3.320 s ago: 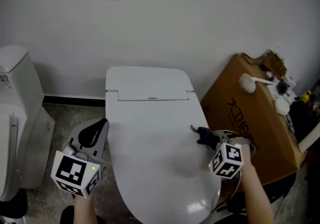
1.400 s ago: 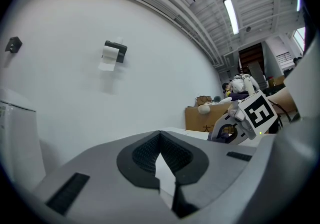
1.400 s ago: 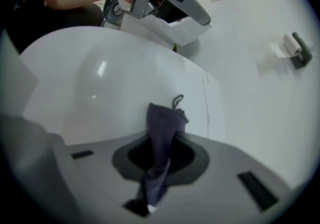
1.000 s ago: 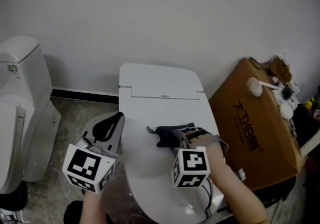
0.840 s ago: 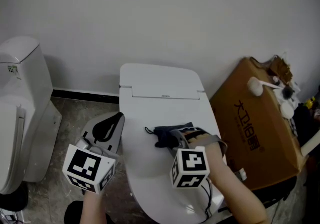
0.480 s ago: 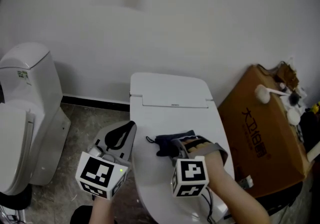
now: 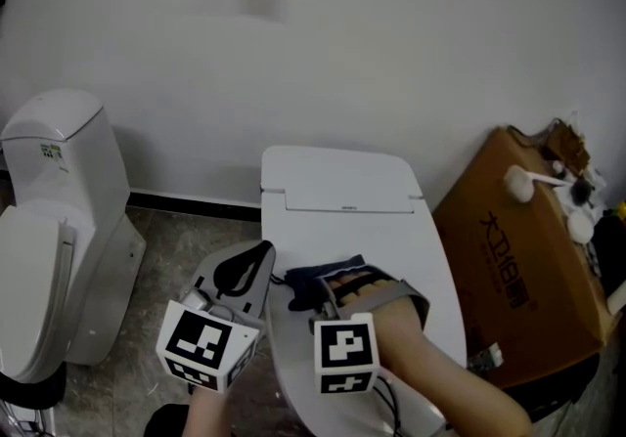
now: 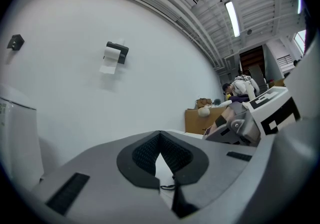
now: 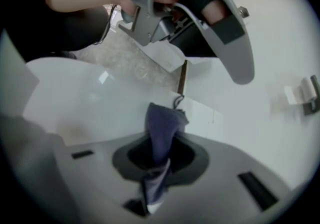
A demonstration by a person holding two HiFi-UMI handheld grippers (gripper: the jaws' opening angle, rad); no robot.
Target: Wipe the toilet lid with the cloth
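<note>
My right tool (image 7: pixel 331 290) pinches the dark blue cloth (image 7: pixel 305 286) at the left edge of the white toilet lid (image 7: pixel 391 230). The rest of the lid spreads toward frame right (my left tool (image 7: pixel 249 264), closed on nothing, hangs lower left).

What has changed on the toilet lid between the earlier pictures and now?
The right tongs dragged the cloth leftward across the toilet lid, from near its right edge to its left part. Nothing was taken hold of or let go. The right tongs stay shut on the cloth; the left tongs stay shut and empty beside the lid's left edge.
</note>
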